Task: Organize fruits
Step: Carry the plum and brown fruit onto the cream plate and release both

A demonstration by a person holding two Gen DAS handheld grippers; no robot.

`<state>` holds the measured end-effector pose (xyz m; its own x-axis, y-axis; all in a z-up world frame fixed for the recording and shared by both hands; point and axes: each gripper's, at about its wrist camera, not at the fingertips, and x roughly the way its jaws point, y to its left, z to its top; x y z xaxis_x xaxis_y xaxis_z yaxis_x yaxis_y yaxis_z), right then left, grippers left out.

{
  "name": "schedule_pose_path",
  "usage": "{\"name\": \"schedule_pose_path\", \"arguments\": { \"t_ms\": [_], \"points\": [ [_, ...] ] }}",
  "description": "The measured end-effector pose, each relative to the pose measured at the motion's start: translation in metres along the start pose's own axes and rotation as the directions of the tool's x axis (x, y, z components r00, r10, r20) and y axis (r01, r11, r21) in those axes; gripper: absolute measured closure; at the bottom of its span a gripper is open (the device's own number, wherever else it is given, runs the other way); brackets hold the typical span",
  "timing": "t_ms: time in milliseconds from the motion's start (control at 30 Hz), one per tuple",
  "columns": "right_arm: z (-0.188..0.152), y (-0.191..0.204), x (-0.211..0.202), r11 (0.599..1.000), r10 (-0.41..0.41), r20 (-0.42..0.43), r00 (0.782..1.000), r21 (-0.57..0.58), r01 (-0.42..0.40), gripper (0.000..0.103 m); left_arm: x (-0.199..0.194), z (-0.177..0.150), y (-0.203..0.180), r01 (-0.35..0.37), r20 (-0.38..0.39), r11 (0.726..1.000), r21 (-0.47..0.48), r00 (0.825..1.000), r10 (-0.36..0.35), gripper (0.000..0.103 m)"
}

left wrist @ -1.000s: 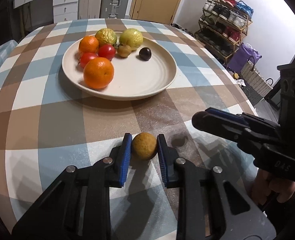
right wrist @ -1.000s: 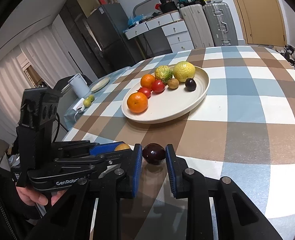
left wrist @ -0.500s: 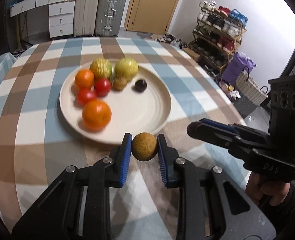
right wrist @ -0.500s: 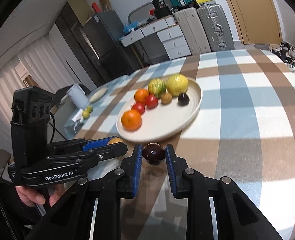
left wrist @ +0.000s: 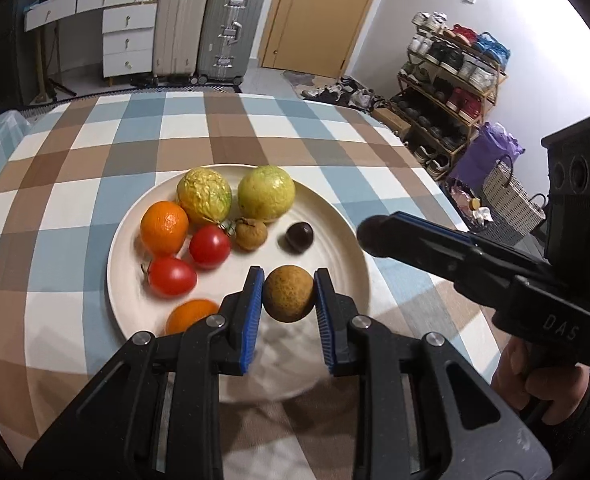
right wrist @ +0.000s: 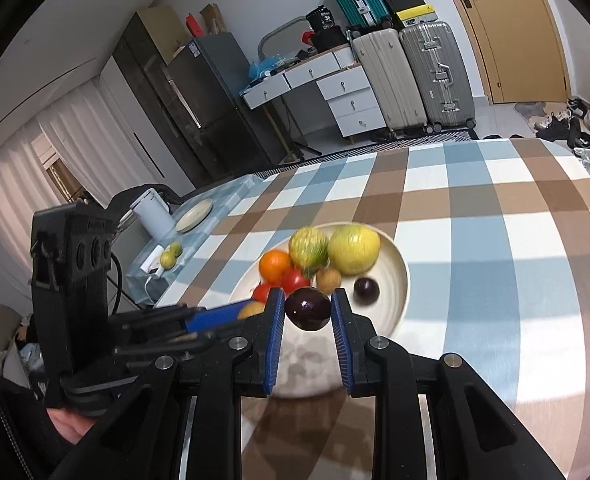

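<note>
Left gripper (left wrist: 289, 298) clamps a brown round fruit (left wrist: 289, 299) above the cream plate (left wrist: 335, 216); right gripper (right wrist: 308, 309) clamps a dark purple fruit (right wrist: 308, 309) over the plate's near rim. Oranges, tomatoes and guavas lie on the plate, on the checkered counter (left wrist: 75, 184).

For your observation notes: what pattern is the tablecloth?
The tablecloth is a blue, brown and white check, clearest in the left wrist view.

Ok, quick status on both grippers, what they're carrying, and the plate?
left gripper: shut on brown fruit, over the plate
brown fruit: held off the plate
right gripper: shut on dark plum
dark plum: held above plate's near edge
plate: on table, loaded with fruit
</note>
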<state>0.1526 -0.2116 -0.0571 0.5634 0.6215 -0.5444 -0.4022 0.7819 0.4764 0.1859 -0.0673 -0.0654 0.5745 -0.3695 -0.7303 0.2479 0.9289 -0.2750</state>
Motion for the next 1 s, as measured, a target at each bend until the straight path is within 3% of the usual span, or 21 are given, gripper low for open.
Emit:
{"name": "schedule_pose_path", "arguments": {
  "t_ms": [367,800,1000],
  "points": [
    [0.018,-0.016,0.052,1.000,0.005,-0.106,0.994,0.027,-0.002,0.079,0.038,0.004,0.013,0.002,-0.040,0.999,-0.036,0.999,-0.003,0.080],
    [0.016,-0.019,0.069,0.999,-0.008,-0.138,0.990,0.046,0.015,0.078,0.041,0.007,0.015,0.019,-0.021,0.999,-0.026,1.000,-0.020,0.080],
    [0.018,-0.020,0.065,0.998,0.016,-0.115,0.993,0.064,-0.009,0.077,0.037,0.010,0.014,-0.020,-0.009,1.000,-0.016,1.000,0.019,0.080]
  ]
}}
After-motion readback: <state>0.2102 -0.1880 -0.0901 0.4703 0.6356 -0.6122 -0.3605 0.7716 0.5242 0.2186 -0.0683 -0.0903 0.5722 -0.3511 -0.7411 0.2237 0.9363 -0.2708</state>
